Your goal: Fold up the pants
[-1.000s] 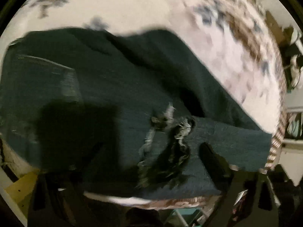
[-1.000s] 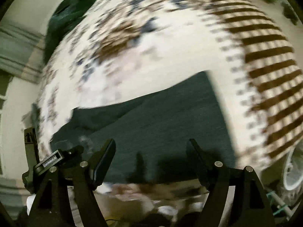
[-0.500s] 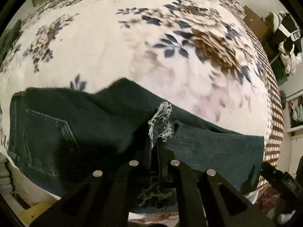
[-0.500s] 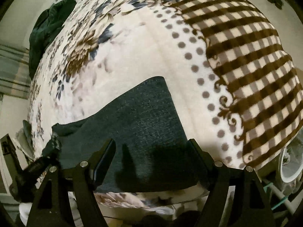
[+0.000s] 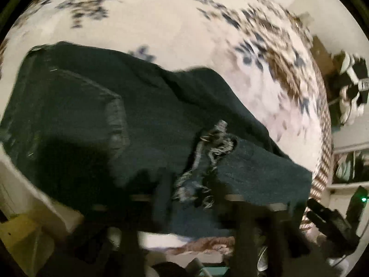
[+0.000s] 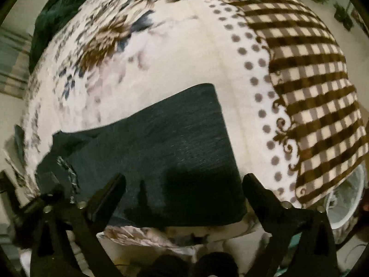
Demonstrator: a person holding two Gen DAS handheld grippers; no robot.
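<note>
A: Left wrist view. The pants (image 5: 143, 124) lie spread across the flowered blanket (image 5: 173, 27), waistband end to the left, with a back pocket (image 5: 92, 106) showing. One leg runs off to the right, ending near the blanket's edge. A frayed tear (image 5: 207, 157) sits mid-leg, just ahead of the left gripper (image 5: 196, 205).

B: The claw?

A: The picture is smeared. I make out two dark fingers with a gap between them and the tear in that gap, so I read it as parted and holding nothing. Not certain.

B: Right wrist view?

A: The right gripper (image 6: 184, 189) is spread wide, fingers on either side of the leg end, nothing pinched. The cloth lies flat below and ahead of it. The hem end sits squarely on the cream part of the blanket, near the dotted band, and the checked border (image 6: 311, 92) is well apart to the right. A dark green heap (image 6: 57, 16) sits at the far corner, top left.

B: How far along?

A: Early, by my judgement. The legs look stacked one on the other, so the lengthwise fold may be done. The pants are otherwise full length, and no crosswise fold shows. Left to do: bring the hem end over toward the waistband, then perhaps halve again and flatten.
</note>
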